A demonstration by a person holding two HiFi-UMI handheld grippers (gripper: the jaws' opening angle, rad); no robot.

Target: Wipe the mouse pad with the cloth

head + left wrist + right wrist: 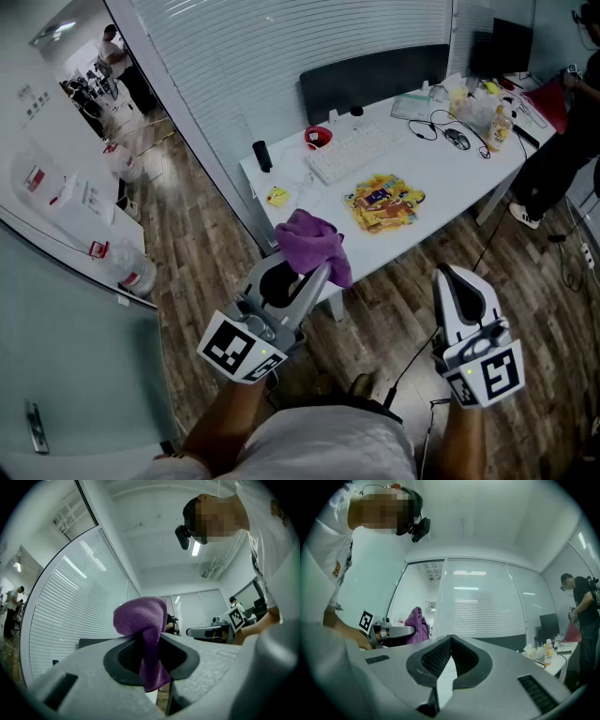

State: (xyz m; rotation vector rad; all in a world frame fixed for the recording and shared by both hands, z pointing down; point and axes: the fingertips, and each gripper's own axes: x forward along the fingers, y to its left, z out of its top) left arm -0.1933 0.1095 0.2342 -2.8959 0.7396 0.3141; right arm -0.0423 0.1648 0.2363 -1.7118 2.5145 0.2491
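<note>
Purple cloth (pixel 143 620) sits nipped between the pads of the left gripper (pixel 150 656), bunched above the closed jaws and hanging in a flap below them. Only the left gripper view shows that pinch plainly. In the head view the cloth hides the jaw tips.

The right gripper (pixel 449 641) has its jaws pressed together with nothing between them, as its own view shows. That view also catches the left gripper and cloth off to one side. From the head view, both grippers are held over wood floor (pixel 394 300), short of the white table (pixel 450 183).

The head view alone shows the pad (pixel 382 202), yellow with a printed picture. It lies flat near the table's near edge, past the cloth and to its right. A white keyboard (pixel 352 150) lies just behind it. Bare tabletop runs from the pad's right side toward a mouse (pixel 457 139) and cables. A person (pixel 562 141) stands at the table's far end.
</note>
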